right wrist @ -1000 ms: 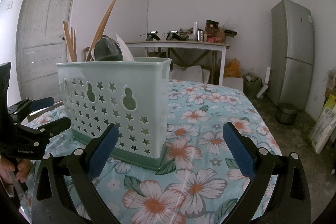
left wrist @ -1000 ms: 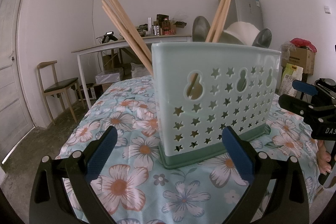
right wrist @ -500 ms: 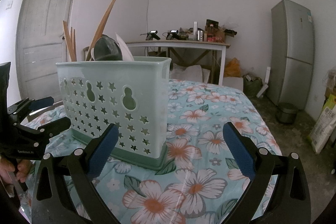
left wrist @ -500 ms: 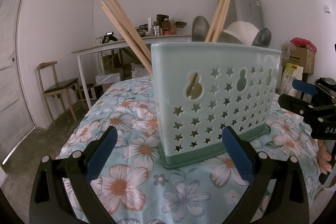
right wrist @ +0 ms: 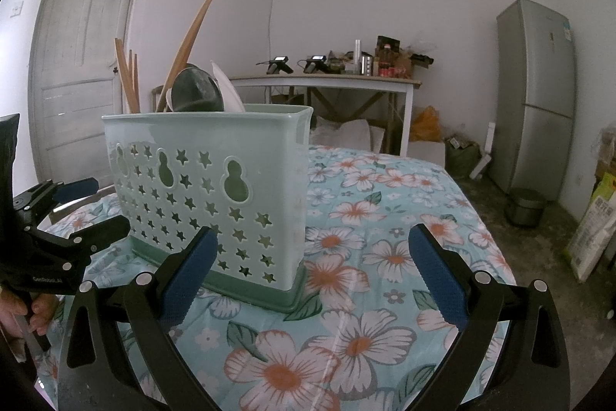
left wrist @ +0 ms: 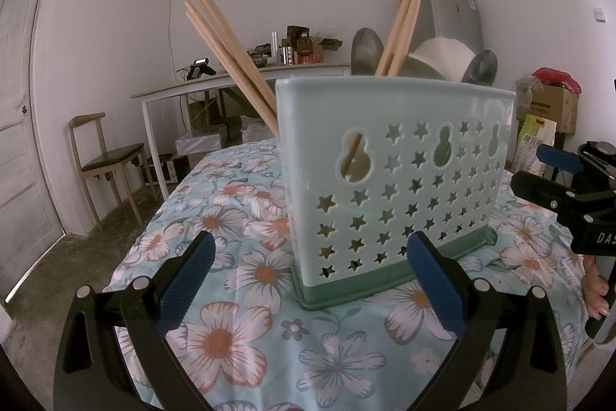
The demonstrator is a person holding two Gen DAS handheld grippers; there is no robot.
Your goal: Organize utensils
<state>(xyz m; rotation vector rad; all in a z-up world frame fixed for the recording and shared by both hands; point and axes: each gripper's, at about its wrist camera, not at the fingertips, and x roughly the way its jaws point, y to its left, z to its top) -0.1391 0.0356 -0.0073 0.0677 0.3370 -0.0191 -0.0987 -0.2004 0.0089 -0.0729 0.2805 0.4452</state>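
Observation:
A pale green utensil caddy (left wrist: 396, 176) with star cut-outs stands upright on the floral tablecloth (left wrist: 246, 334). Wooden chopsticks (left wrist: 227, 49) lean out of its left end, a second pair (left wrist: 402, 22) stands in the middle, and metal spoons (left wrist: 365, 51) and a white spoon (left wrist: 442, 58) stick up. My left gripper (left wrist: 312, 287) is open and empty, just in front of the caddy. In the right wrist view the caddy (right wrist: 215, 187) sits left of centre, and my right gripper (right wrist: 313, 280) is open and empty near its corner.
The right gripper shows at the right edge of the left wrist view (left wrist: 577, 195); the left gripper shows at the left edge of the right wrist view (right wrist: 50, 241). Behind are a white desk (right wrist: 331, 81), a fridge (right wrist: 535, 95), a chair (left wrist: 104, 156) and a door (right wrist: 84, 56).

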